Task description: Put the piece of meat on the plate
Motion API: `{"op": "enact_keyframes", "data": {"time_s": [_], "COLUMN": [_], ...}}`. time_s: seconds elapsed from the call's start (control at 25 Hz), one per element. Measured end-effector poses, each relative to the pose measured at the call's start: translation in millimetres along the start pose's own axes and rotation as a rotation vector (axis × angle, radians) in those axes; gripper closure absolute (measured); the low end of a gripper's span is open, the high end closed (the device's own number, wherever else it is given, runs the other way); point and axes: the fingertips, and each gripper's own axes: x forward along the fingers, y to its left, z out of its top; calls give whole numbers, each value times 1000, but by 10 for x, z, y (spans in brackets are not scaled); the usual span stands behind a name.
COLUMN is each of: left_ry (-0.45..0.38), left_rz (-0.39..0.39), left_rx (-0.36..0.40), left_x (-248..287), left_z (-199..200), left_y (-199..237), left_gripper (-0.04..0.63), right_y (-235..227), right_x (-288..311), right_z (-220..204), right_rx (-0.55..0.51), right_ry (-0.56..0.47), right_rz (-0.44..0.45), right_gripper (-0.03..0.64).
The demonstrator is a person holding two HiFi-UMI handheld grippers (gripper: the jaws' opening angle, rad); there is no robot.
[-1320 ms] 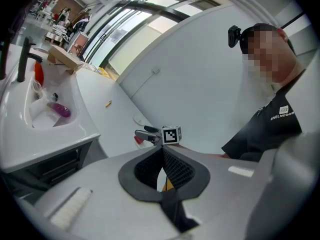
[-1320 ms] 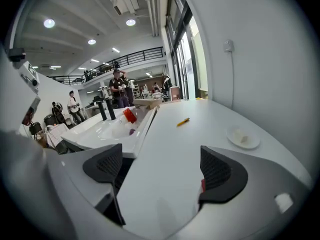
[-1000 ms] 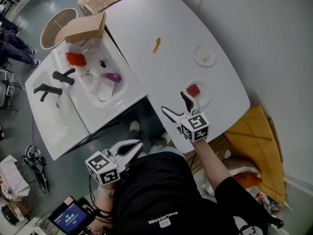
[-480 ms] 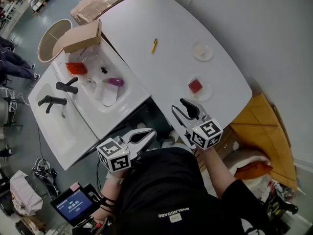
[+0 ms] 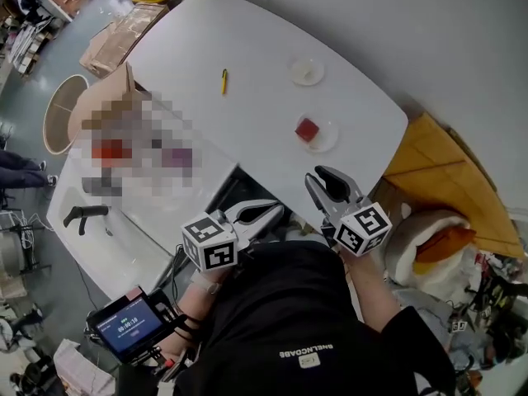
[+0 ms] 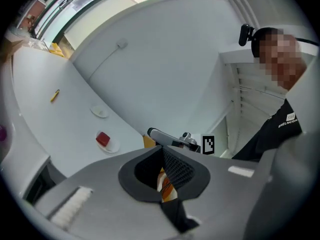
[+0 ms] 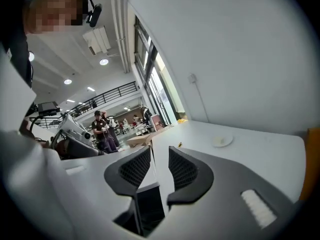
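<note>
The red piece of meat [image 5: 307, 129] lies on a small clear plate [image 5: 322, 139] near the white table's [image 5: 247, 114] right edge; the left gripper view shows the meat [image 6: 103, 139] on the plate [image 6: 112, 146] too. Both grippers hang off the table, close to the person's body. My left gripper [image 5: 277, 210] is shut and empty, its pads meeting at the tips [image 6: 163, 151]. My right gripper [image 5: 320, 176] is closing with a narrow gap and nothing between its pads [image 7: 160, 159]. It shows as a dark jaw [image 6: 165, 135] in the left gripper view.
A second small plate [image 5: 306, 71] and a yellow pen [image 5: 223, 81] lie farther out on the table. A white sink unit with a black tap [image 5: 82, 214] stands to the left, beside a round bin [image 5: 62, 110] and cardboard [image 5: 111, 44]. Orange cushions [image 5: 441, 242] sit at right.
Both grippers have drawn back from the table toward the body. The right gripper's jaws have narrowed from wide open. The meat has stayed on its plate.
</note>
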Motion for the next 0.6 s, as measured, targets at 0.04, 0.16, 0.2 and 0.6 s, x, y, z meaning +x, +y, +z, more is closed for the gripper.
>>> {"op": "enact_keyframes", "data": {"time_s": [0.04, 0.16, 0.2, 0.6], "left_ry": [18, 70, 87, 233], "left_rz": [-17, -69, -88, -250], "left_rx": [7, 32, 41, 136], "left_x": [61, 250, 307, 754], "left_z": [-9, -25, -30, -136], "left_y": [-47, -175, -185, -385], "left_gripper": [575, 575, 575, 575], "right_y": [-18, -82, -110, -213], "right_x": [-99, -365, -418, -1105], "right_z": [27, 94, 94, 12], "right_rx": [6, 26, 37, 114], "right_ry": [-14, -54, -67, -188], "right_rz": [-21, -85, -107, -304], "right_gripper": [499, 505, 506, 514]}}
